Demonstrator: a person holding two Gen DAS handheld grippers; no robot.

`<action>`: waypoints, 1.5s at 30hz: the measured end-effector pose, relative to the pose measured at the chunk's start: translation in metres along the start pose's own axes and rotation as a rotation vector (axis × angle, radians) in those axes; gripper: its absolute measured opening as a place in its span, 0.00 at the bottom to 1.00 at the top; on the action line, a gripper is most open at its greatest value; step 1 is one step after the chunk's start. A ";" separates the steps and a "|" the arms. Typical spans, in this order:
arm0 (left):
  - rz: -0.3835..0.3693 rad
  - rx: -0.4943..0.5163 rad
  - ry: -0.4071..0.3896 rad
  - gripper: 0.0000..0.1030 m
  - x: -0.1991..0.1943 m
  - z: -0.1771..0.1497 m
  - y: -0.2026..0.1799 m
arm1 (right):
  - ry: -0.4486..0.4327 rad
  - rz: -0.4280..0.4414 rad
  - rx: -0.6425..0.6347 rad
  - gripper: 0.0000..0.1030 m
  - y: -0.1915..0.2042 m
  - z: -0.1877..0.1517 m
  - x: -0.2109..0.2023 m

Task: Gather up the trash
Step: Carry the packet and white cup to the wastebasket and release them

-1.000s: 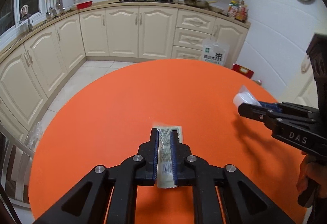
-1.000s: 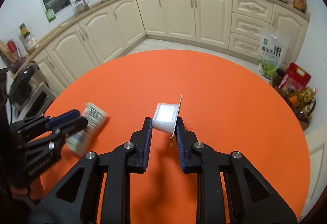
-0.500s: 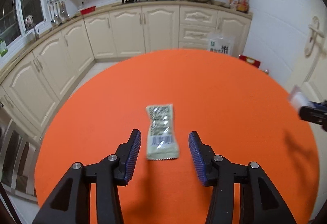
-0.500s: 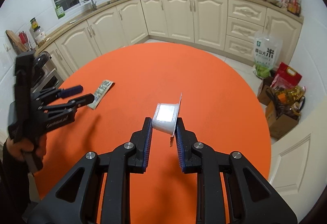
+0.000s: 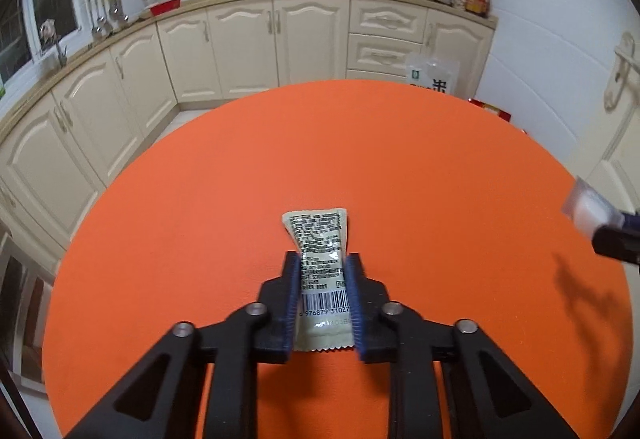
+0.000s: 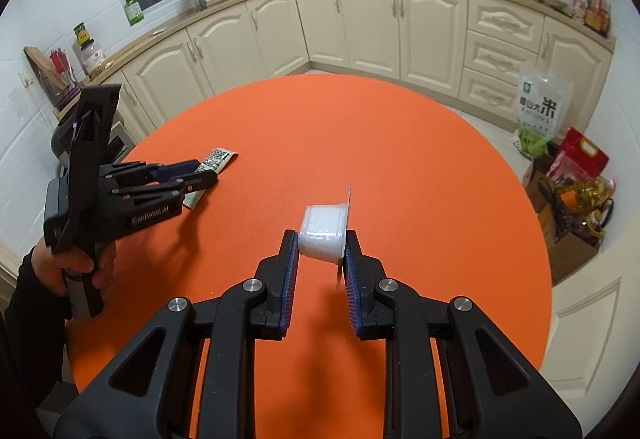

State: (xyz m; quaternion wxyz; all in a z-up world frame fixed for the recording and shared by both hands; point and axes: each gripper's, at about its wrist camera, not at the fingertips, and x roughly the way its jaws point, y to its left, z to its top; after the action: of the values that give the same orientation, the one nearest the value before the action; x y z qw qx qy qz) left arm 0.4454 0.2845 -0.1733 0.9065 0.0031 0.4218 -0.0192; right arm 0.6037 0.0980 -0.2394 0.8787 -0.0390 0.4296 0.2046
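While mid-table (image 5: 400, 167), wrapper (image 5: 320, 239) edge-clear

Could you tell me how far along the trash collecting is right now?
Nothing looks binned yet, and no bin is in view. The right gripper holds a white cup above the table. The left gripper is closing its jaws around the sachet, which lies on the table. Both pieces remain to be carried off.

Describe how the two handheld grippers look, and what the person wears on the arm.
Both are matte black plastic. The left gripper and the right gripper have open triangular frames, silver pivot bolts and ribbed blue pads on the fingers. The right wrist view shows raised "GenRobot.AI" lettering on the left gripper's body. The sleeve is black. No cables are visible.
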 end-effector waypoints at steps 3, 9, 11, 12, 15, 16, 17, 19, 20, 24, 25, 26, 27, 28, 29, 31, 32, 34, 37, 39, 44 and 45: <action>0.008 0.006 0.000 0.12 0.003 0.000 -0.001 | -0.004 0.009 -0.001 0.20 0.001 0.002 0.001; -0.029 0.017 -0.003 0.09 -0.009 -0.009 -0.015 | -0.019 0.011 -0.002 0.20 0.001 -0.003 -0.009; -0.040 0.037 -0.018 0.09 -0.022 -0.012 -0.026 | -0.026 0.014 0.001 0.20 -0.001 -0.008 -0.016; -0.050 0.041 -0.025 0.09 -0.027 -0.012 -0.029 | -0.030 0.010 0.003 0.20 -0.003 -0.010 -0.020; -0.094 0.072 -0.059 0.09 -0.054 -0.018 -0.052 | -0.047 -0.009 0.017 0.20 -0.009 -0.019 -0.037; -0.117 0.081 -0.065 0.09 -0.062 -0.021 -0.061 | -0.053 -0.012 0.025 0.20 -0.011 -0.022 -0.042; -0.148 0.097 -0.064 0.09 -0.070 -0.023 -0.077 | -0.064 -0.016 0.037 0.20 -0.015 -0.027 -0.051; -0.170 0.133 -0.078 0.09 -0.082 -0.029 -0.098 | -0.082 -0.033 0.057 0.20 -0.022 -0.038 -0.067; -0.182 0.158 -0.089 0.09 -0.089 -0.033 -0.113 | -0.091 -0.045 0.065 0.20 -0.026 -0.044 -0.077; -0.267 0.218 -0.103 0.09 -0.112 -0.046 -0.171 | -0.133 -0.117 0.117 0.20 -0.049 -0.078 -0.120; -0.288 0.231 -0.104 0.10 -0.116 -0.049 -0.183 | -0.142 -0.139 0.132 0.20 -0.055 -0.087 -0.131; -0.326 0.251 -0.105 0.10 -0.122 -0.054 -0.202 | -0.152 -0.174 0.156 0.20 -0.064 -0.100 -0.146; -0.350 0.266 -0.101 0.10 -0.124 -0.057 -0.215 | -0.159 -0.228 0.170 0.20 -0.071 -0.111 -0.159; -0.363 0.279 -0.098 0.10 -0.125 -0.061 -0.222 | -0.159 -0.274 0.172 0.20 -0.074 -0.120 -0.168; -0.381 0.303 -0.098 0.10 -0.129 -0.066 -0.241 | -0.157 -0.357 0.171 0.20 -0.078 -0.133 -0.178; -0.407 0.335 -0.093 0.10 -0.125 -0.066 -0.257 | -0.140 -0.428 0.181 0.20 -0.086 -0.155 -0.188; -0.428 0.355 -0.081 0.10 -0.125 -0.072 -0.273 | -0.134 -0.416 0.208 0.20 -0.093 -0.167 -0.190; -0.448 0.378 -0.061 0.10 -0.116 -0.073 -0.288 | -0.110 -0.424 0.250 0.20 -0.106 -0.188 -0.189; -0.462 0.417 -0.015 0.10 -0.098 -0.083 -0.315 | -0.086 -0.416 0.326 0.20 -0.129 -0.216 -0.187; -0.454 0.431 0.020 0.10 -0.074 -0.077 -0.335 | -0.066 -0.425 0.354 0.20 -0.140 -0.232 -0.183; -0.413 0.473 0.132 0.12 -0.010 -0.072 -0.384 | -0.008 -0.411 0.407 0.20 -0.162 -0.268 -0.161; -0.417 0.491 0.158 0.13 0.005 -0.067 -0.398 | -0.001 -0.408 0.411 0.20 -0.166 -0.271 -0.158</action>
State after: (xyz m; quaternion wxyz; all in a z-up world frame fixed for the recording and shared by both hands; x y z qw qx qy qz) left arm 0.3826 -0.1118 -0.2161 0.8198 0.1366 0.4650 -0.3049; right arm 0.3820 -0.1710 -0.3060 0.8915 0.0544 0.4447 -0.0678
